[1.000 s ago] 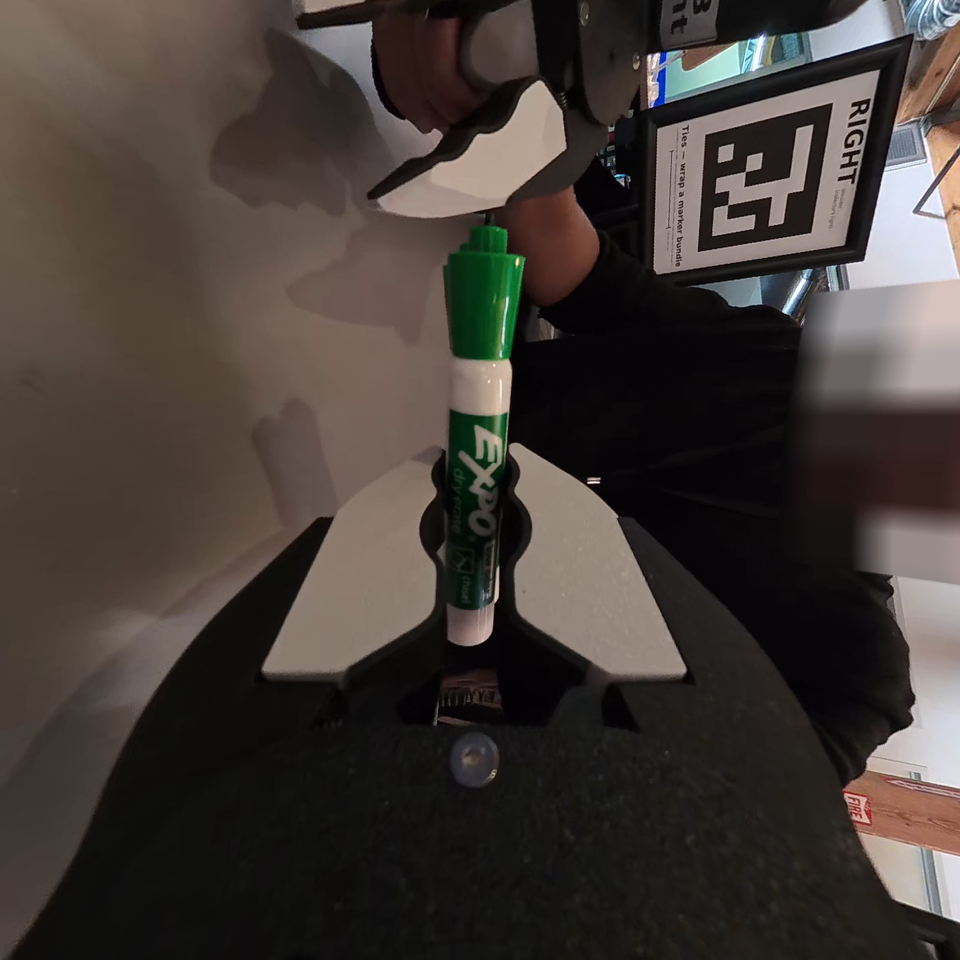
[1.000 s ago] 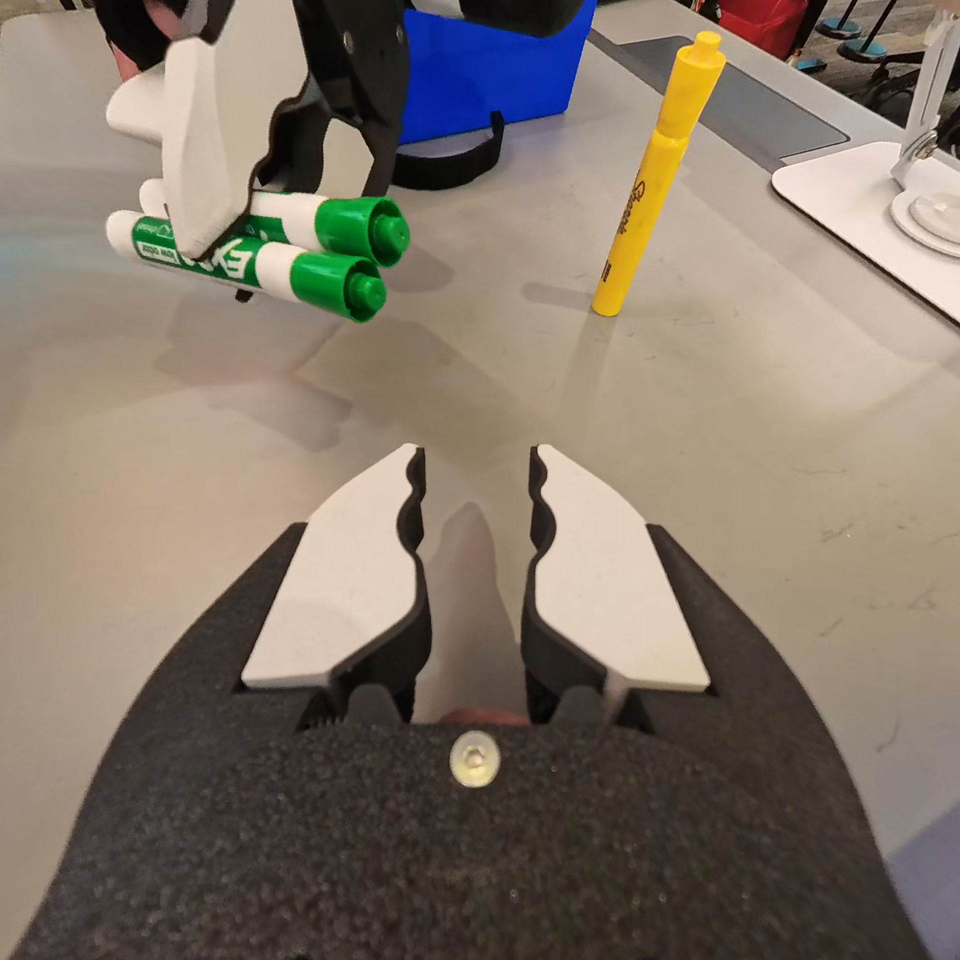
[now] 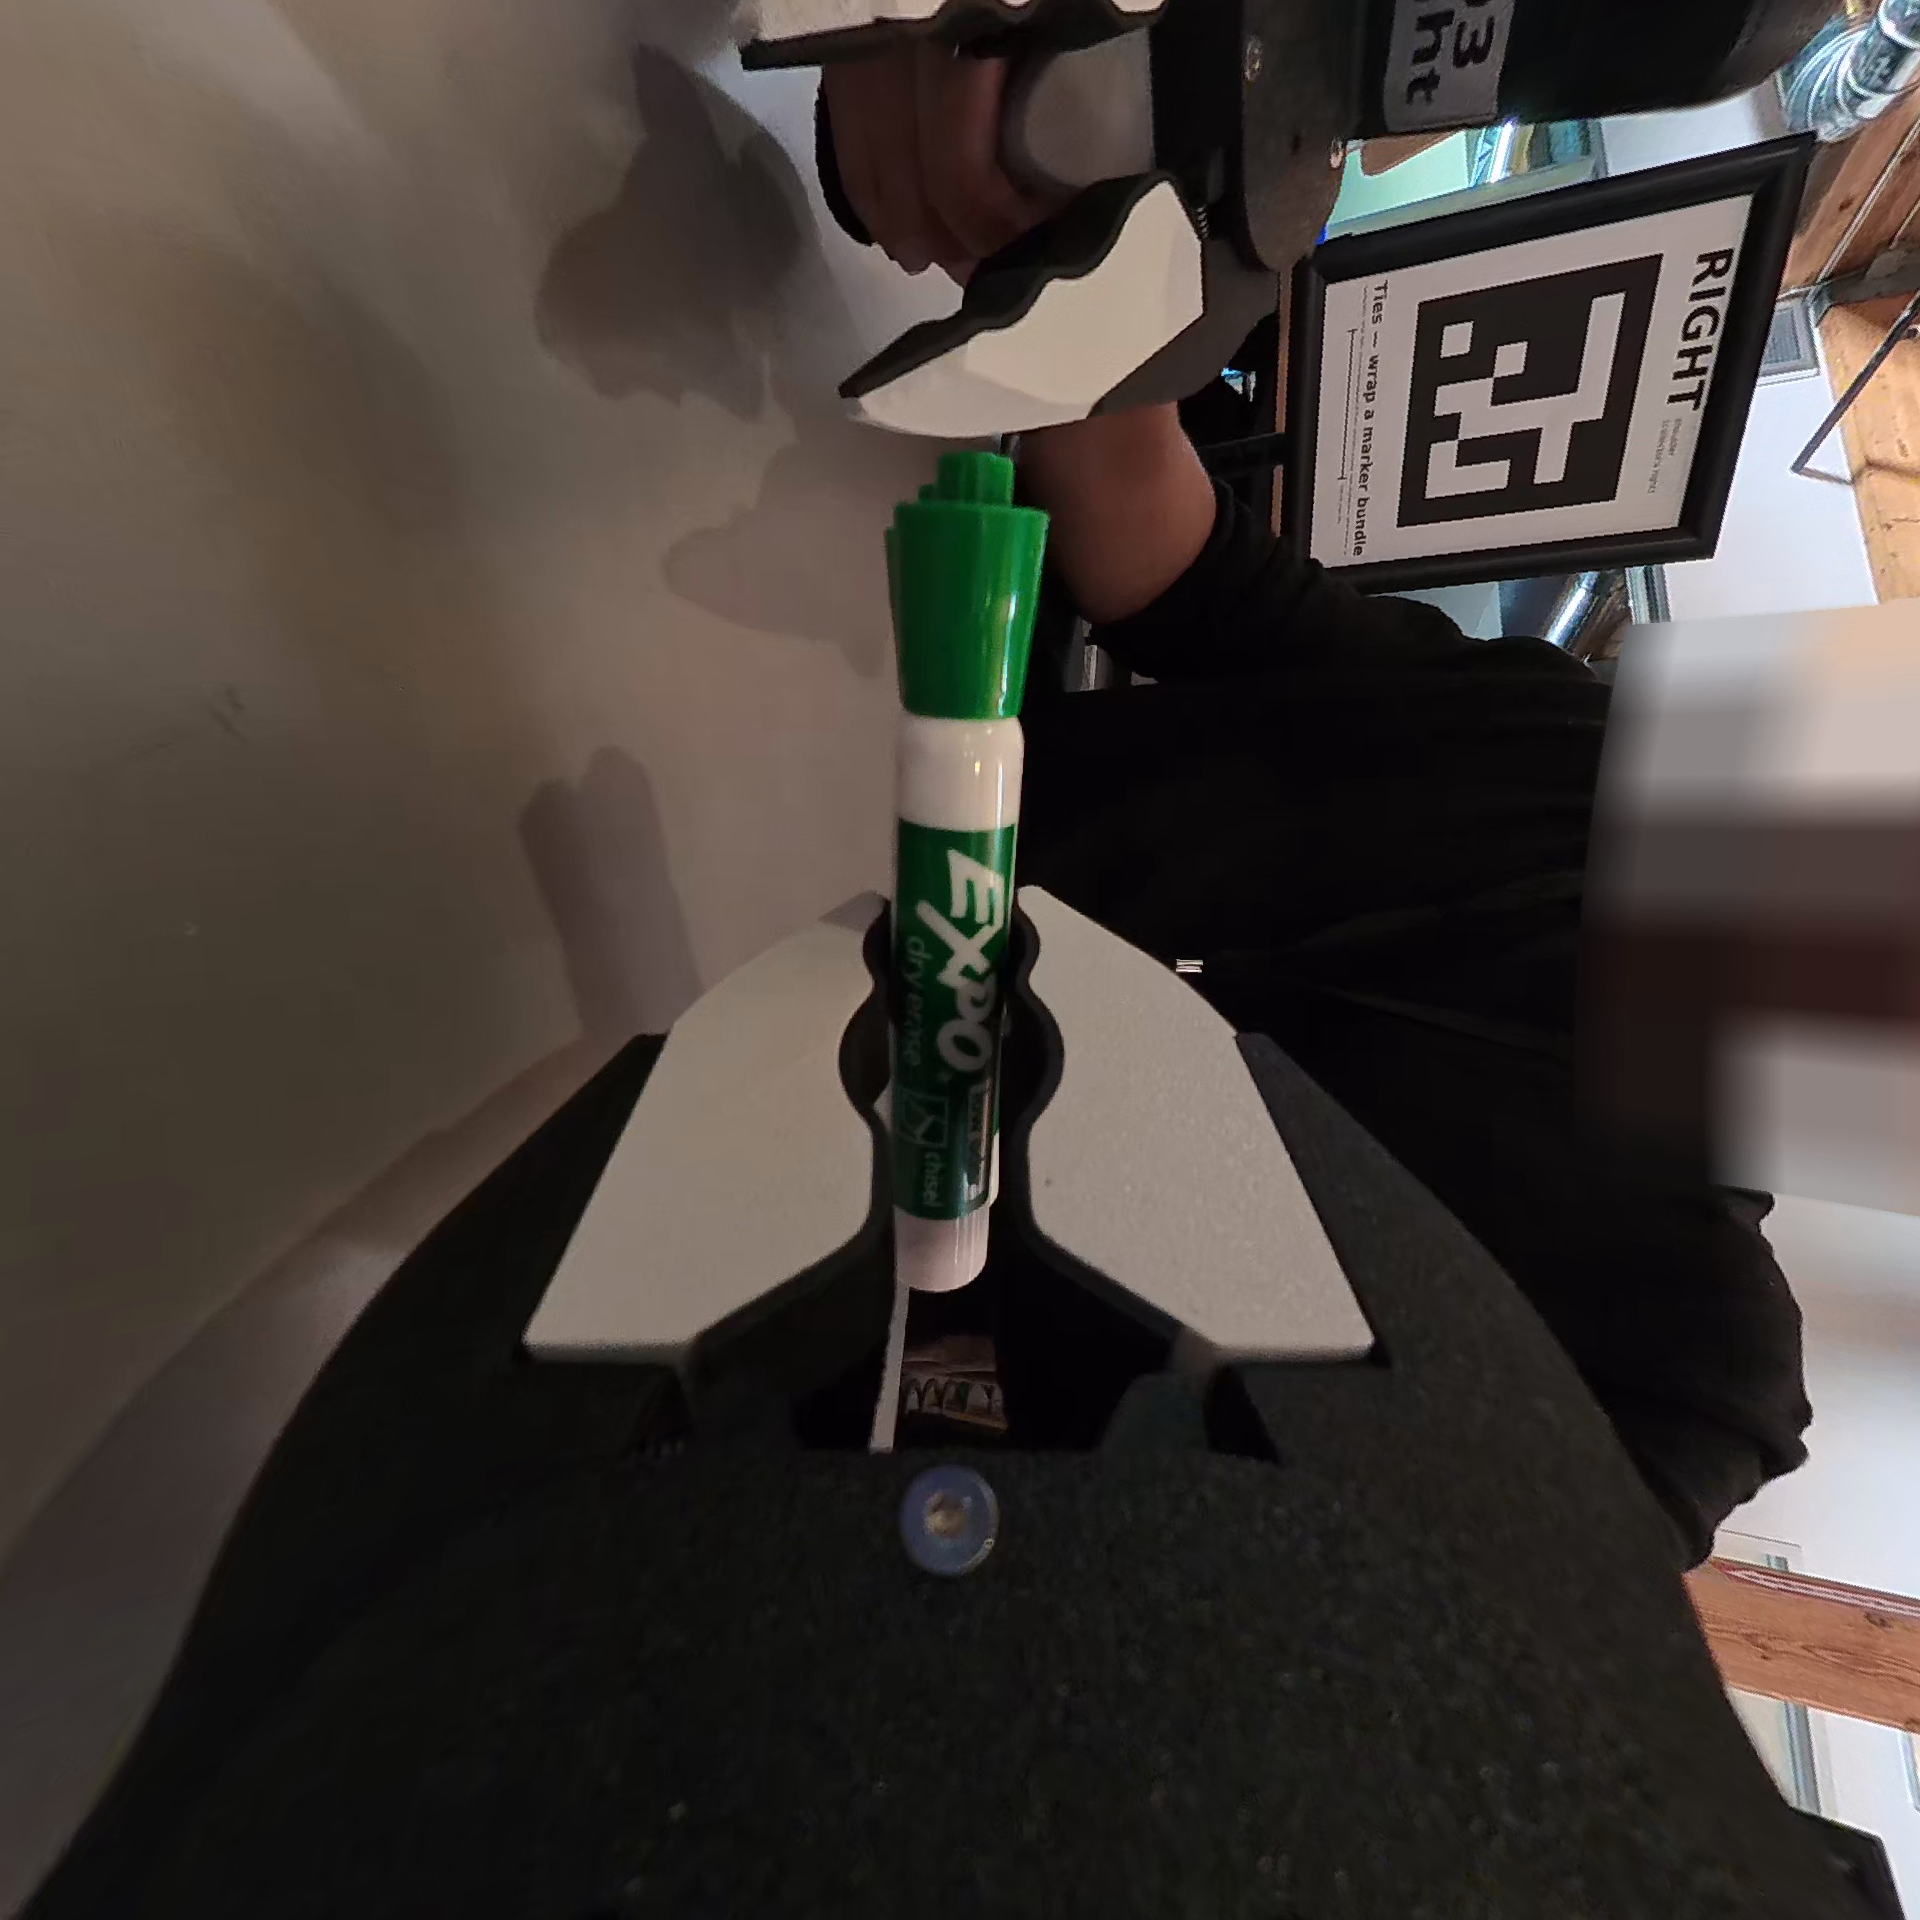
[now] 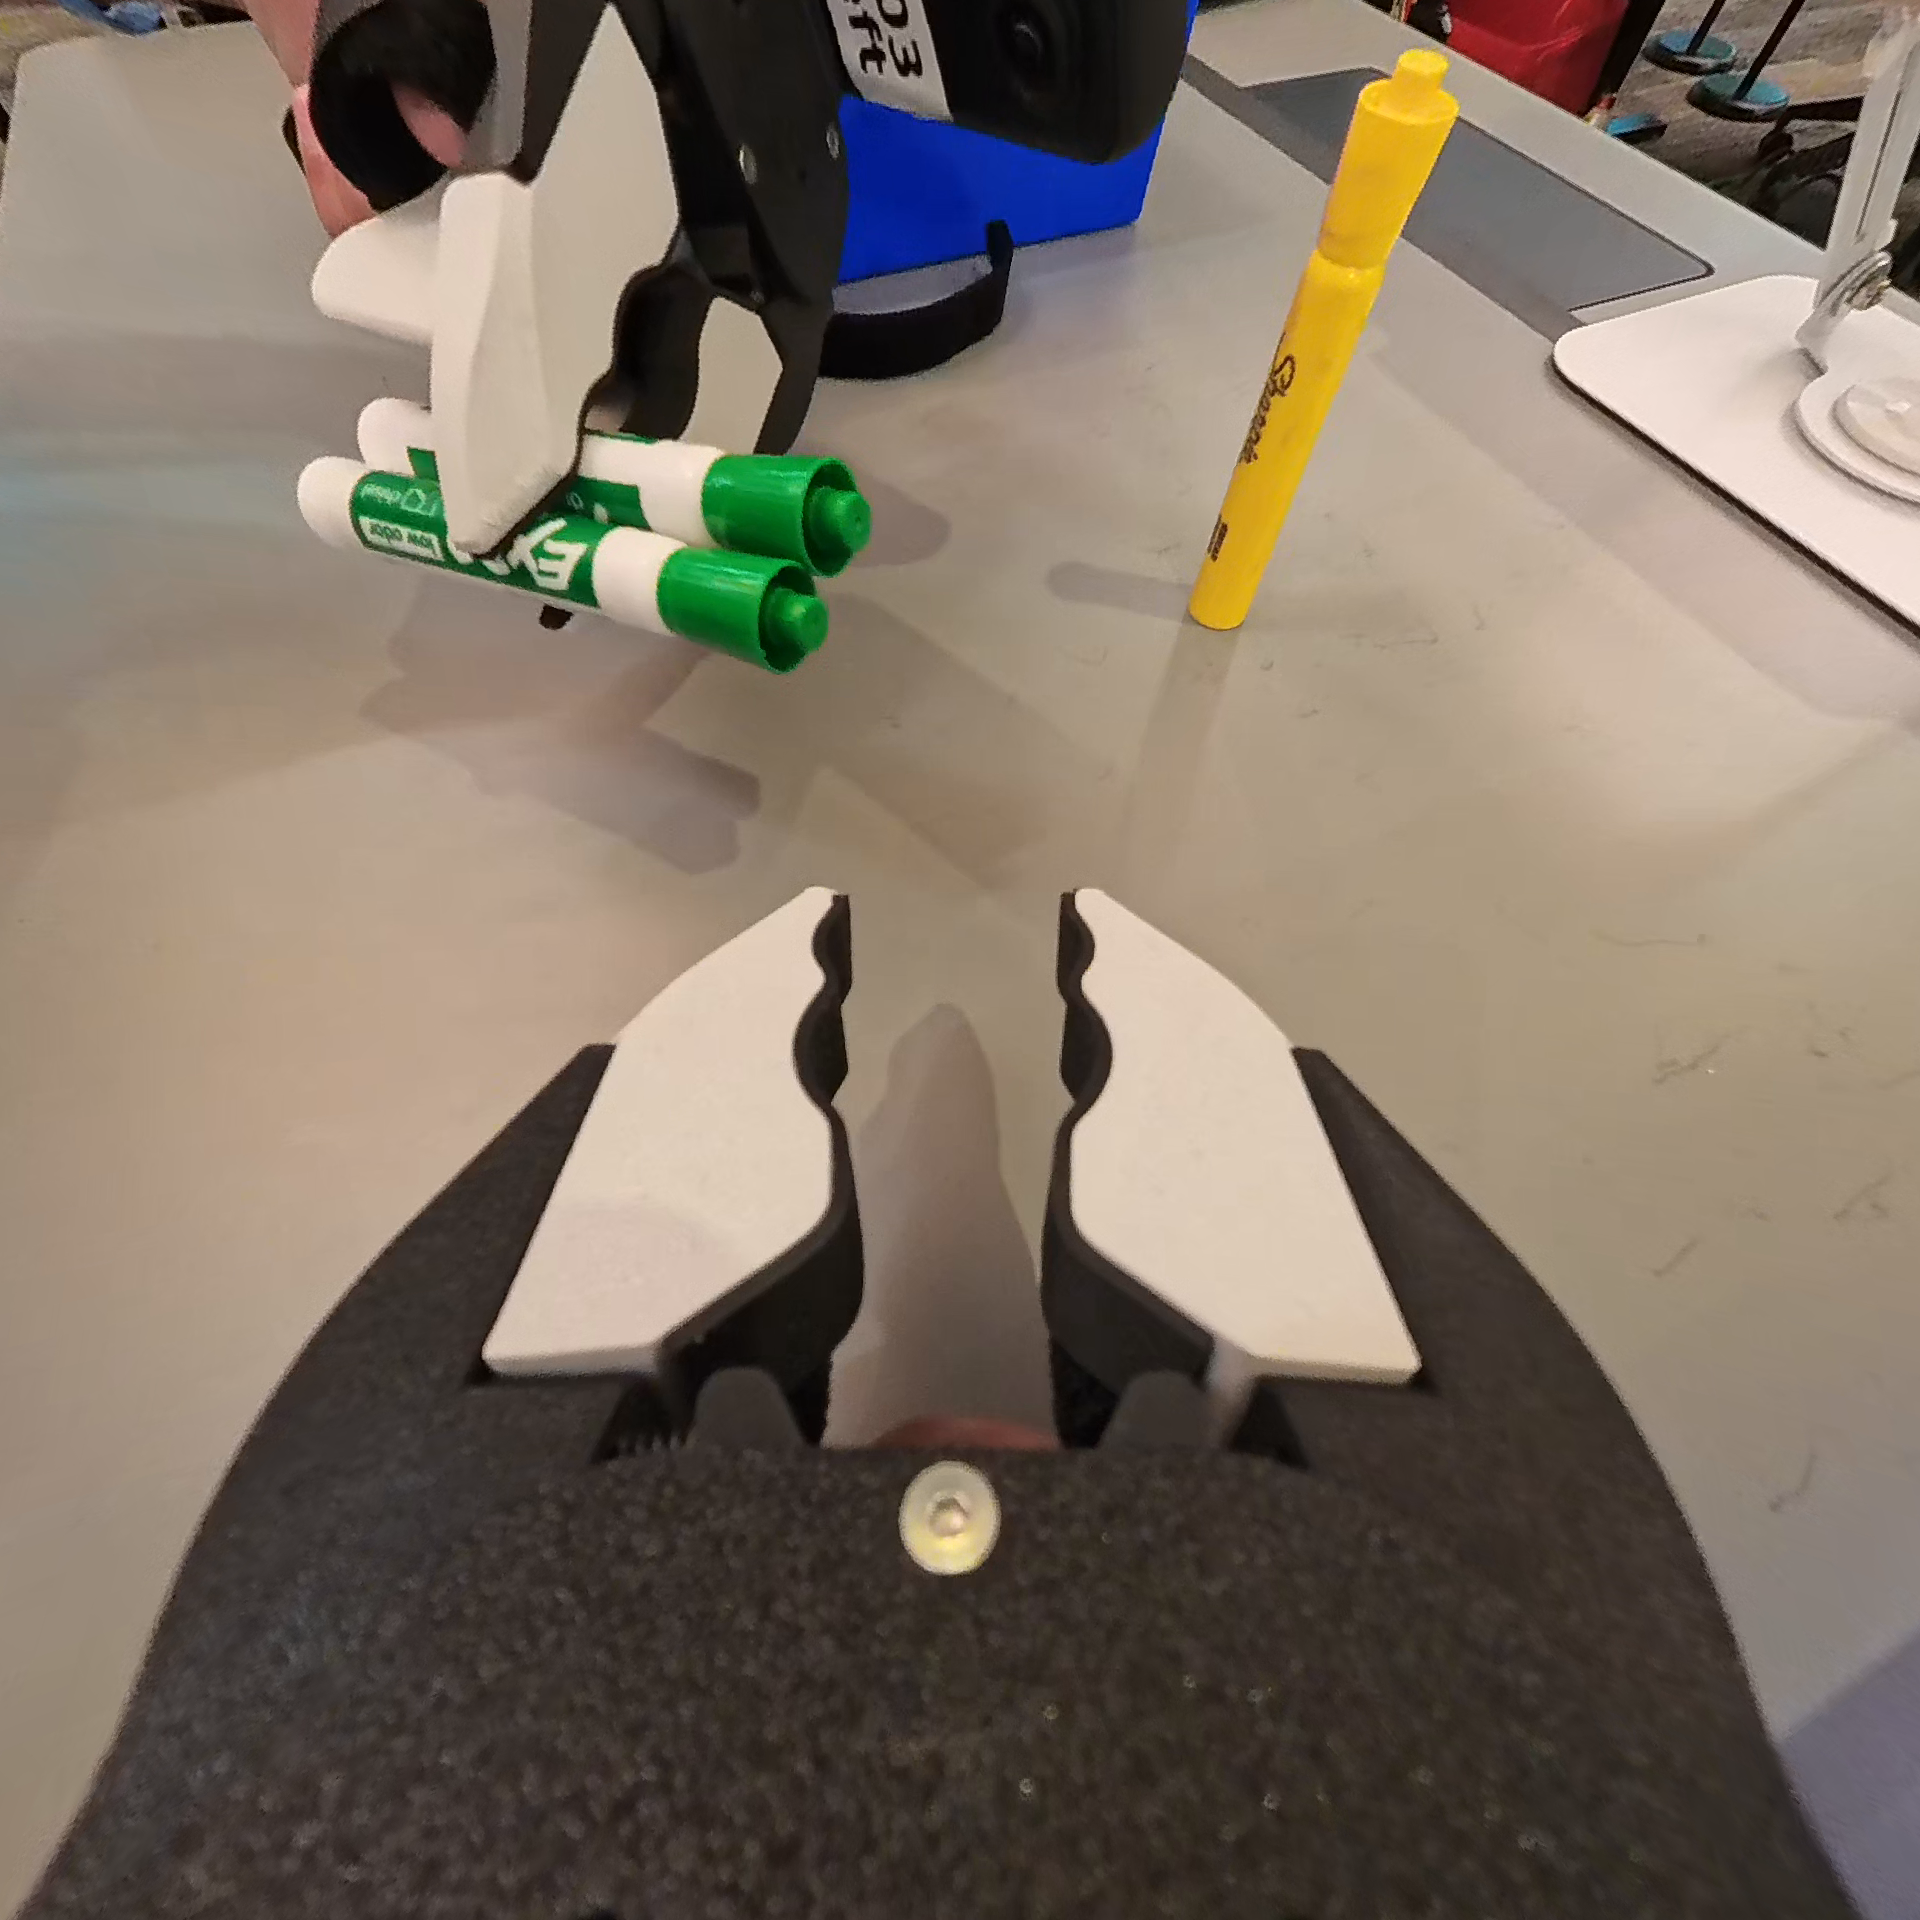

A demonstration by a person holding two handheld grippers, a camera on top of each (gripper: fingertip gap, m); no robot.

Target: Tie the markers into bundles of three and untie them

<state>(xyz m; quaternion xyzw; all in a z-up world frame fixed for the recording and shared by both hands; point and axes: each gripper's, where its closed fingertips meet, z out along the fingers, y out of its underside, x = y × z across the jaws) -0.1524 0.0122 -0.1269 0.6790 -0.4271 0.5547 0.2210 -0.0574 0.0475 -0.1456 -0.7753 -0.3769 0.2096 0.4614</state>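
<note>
My left gripper (image 3: 951, 935) is shut on two green-capped white markers (image 3: 956, 852), stacked so one hides most of the other. In the right wrist view the left gripper (image 4: 520, 520) holds both green markers (image 4: 665, 540) level above the grey table, caps toward the camera. A small dark bit shows under them; I cannot tell what it is. My right gripper (image 4: 954, 909) is open and empty over the table, nearer than the markers and to their right. It also shows in the left wrist view (image 3: 883, 384), just beyond the caps. A yellow marker (image 4: 1304, 353) stands upright at the right.
A blue bin (image 4: 987, 177) stands at the back with a black strap loop (image 4: 914, 332) in front of it. A white stand base (image 4: 1766, 416) sits at the right edge. A framed sign (image 3: 1527, 384) and a person's dark sleeve (image 3: 1351, 831) show in the left wrist view.
The left gripper with the two green markers has come a little closer to the right gripper and lower in its view. The right gripper stays open.
</note>
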